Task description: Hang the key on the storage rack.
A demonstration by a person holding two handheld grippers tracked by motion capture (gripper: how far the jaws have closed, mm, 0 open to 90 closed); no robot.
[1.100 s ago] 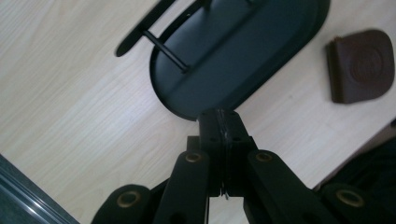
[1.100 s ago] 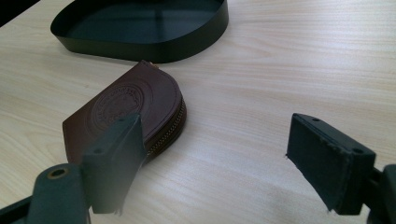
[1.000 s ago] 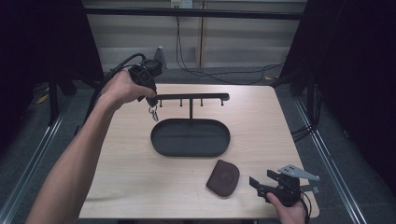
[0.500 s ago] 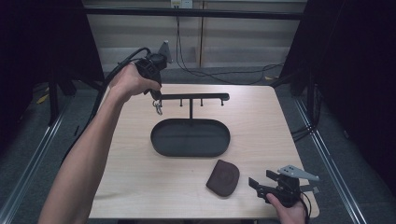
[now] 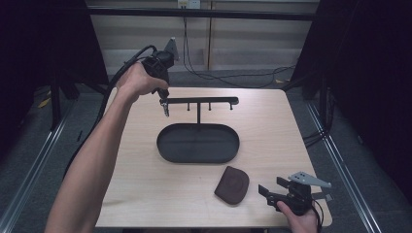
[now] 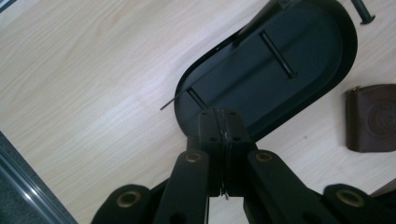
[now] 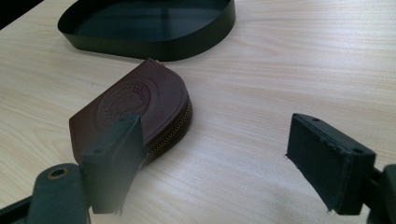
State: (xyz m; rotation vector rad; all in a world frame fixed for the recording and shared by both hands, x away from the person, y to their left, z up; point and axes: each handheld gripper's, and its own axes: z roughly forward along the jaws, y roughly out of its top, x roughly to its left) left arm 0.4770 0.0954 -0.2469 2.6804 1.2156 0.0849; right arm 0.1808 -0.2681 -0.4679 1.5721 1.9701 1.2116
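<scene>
A black stand has an oval tray [image 5: 167, 145] as its base and a crossbar with pegs [image 5: 199, 101] on a post. My left gripper [image 5: 163, 98] is held at the crossbar's left end and points down. Its jaws are shut on a small metal piece [image 5: 165, 109] that dangles beside the bar. In the left gripper view the left gripper [image 6: 219, 116] hangs over the tray's rim [image 6: 180, 100]. A brown leather pouch [image 5: 232, 185] lies at the front right. My right gripper [image 5: 265, 190] rests just right of it, open, and in the right gripper view the pouch [image 7: 135, 105] lies by its left jaw.
The light wooden table [image 5: 131, 194] ends close behind the stand and right in front of the right hand. Cables [image 5: 214, 73] run over the floor behind the table. Dark frame posts and rails stand at both sides.
My left hand has moved toward the table's far edge, and the dangling metal piece has gone with it along the crossbar's left end. The right gripper has kept still.
</scene>
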